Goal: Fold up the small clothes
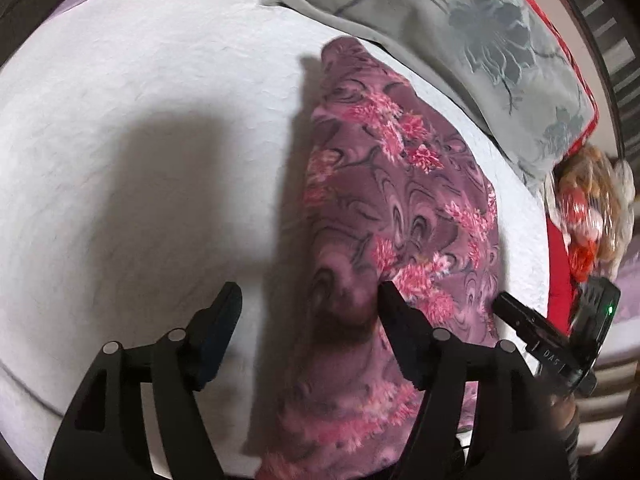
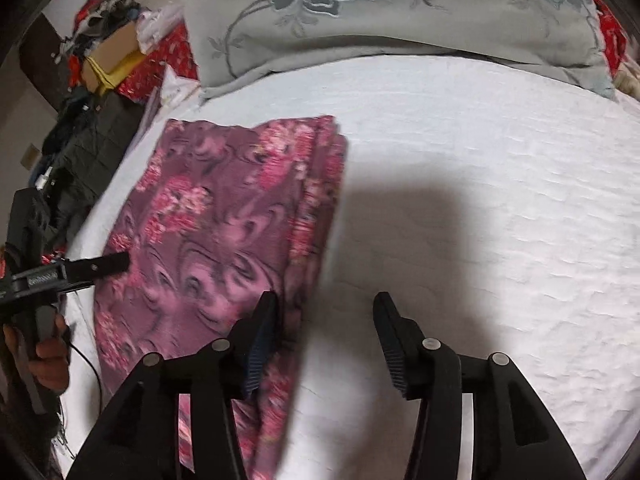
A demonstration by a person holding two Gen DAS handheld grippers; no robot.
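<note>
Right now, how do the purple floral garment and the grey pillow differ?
The purple floral garment lies flat and folded in layers; the grey pillow is plump. The garment has a busy pink pattern; the pillow has sparse dark flowers. Both rest on the white bedcover.

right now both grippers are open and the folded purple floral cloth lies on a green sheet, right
Not quite: the sheet is white, not green, as the right wrist view shows. The left gripper and right gripper are open, and the folded purple floral cloth lies on it.
</note>
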